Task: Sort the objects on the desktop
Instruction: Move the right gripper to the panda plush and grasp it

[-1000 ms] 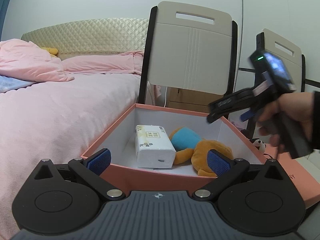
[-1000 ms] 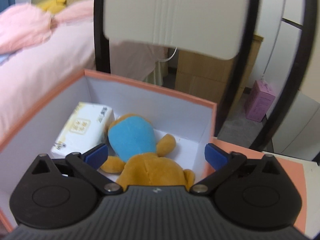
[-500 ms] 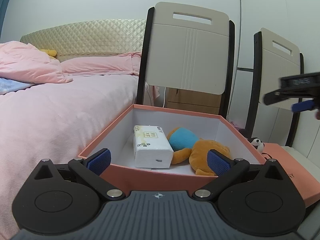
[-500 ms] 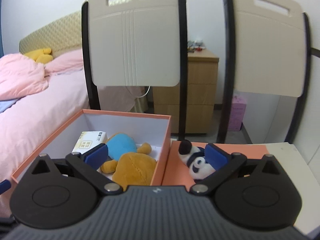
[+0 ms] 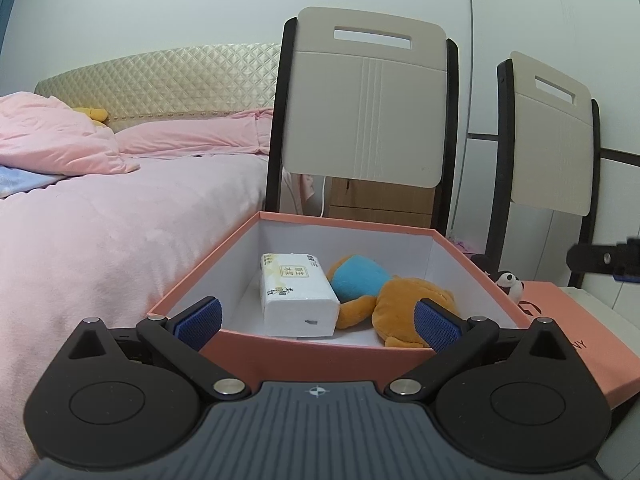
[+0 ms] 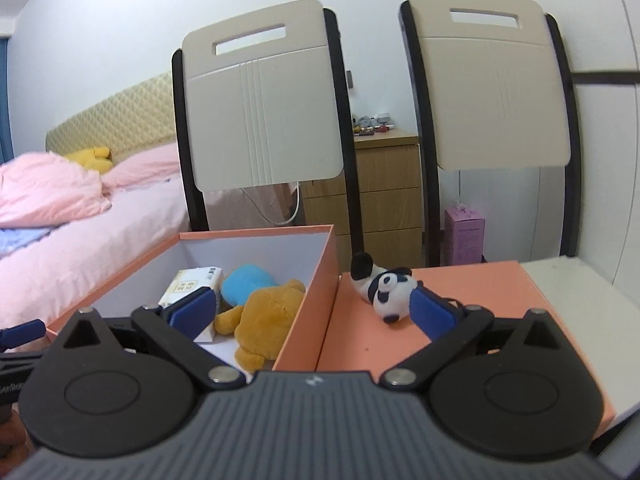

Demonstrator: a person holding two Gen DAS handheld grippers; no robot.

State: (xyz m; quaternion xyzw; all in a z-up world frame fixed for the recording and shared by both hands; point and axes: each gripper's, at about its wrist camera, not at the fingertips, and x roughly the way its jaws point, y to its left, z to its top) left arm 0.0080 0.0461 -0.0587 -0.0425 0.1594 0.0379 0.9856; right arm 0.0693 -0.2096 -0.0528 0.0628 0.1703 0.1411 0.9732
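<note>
Both the left gripper [image 5: 318,320] and right gripper [image 6: 312,312] had fingers spread, empty. The white tissue pack [image 5: 294,294] in the salmon cardboard box [image 5: 320,354] bore unreadable Chinese characters.

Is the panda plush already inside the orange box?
No, the panda plush lies on the orange lid beside the orange box, outside its wall.

panda toy [image 5: 509,282] mostly hidden behind the box wall [image 5: 476,276] — right gripper [image 5: 600,265] cut off at frame edge.

White table [image 6: 580,300] carries open orange box [image 6: 308,280], flat orange lid [image 6: 460,292] alongside (touching).
</note>
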